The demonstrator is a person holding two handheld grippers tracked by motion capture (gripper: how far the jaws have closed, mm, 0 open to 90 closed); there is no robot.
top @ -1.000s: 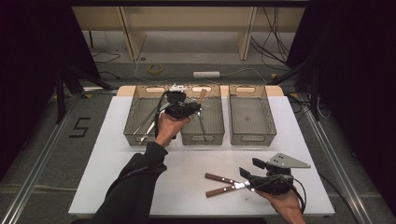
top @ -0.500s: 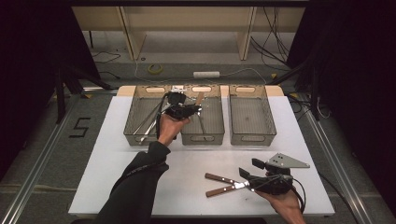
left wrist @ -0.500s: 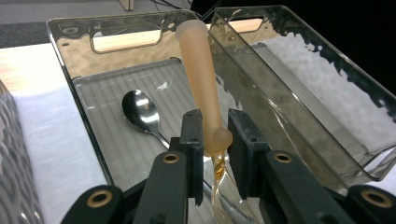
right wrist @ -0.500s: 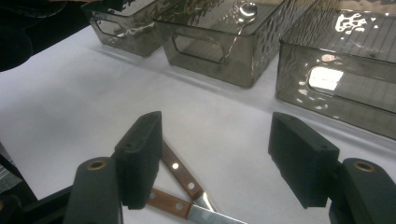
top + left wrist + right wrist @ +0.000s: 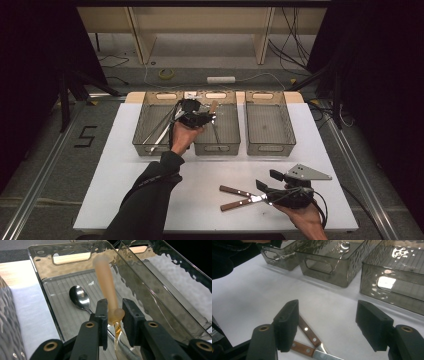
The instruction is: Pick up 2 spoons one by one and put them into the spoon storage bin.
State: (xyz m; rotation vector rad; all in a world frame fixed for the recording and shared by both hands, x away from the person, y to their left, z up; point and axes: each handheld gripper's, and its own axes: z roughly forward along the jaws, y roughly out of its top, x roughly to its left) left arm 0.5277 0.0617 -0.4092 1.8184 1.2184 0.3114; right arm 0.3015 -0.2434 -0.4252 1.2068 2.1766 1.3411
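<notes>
My left gripper (image 5: 209,118) hangs over the middle smoked-plastic tray (image 5: 216,148). A utensil with a tan translucent handle (image 5: 107,287) stands between its jaws and leans away from me. The jaws have just been opening a little, and both pads still touch the handle's lower end. A steel spoon (image 5: 79,298) lies on the tray floor beneath. Near the table's front right, my right gripper (image 5: 327,322) stands open above two wooden-handled knives (image 5: 308,332) that lie crossed on the white table. In the high view the knives (image 5: 239,197) lie just left of that gripper (image 5: 264,188).
Three smoked trays sit in a row at the back. The left tray (image 5: 145,146) holds long metal utensils, and the right tray (image 5: 267,148) looks bare. The white table top (image 5: 120,190) lies open in front of the trays. The person's dark sleeve (image 5: 150,195) crosses its left half.
</notes>
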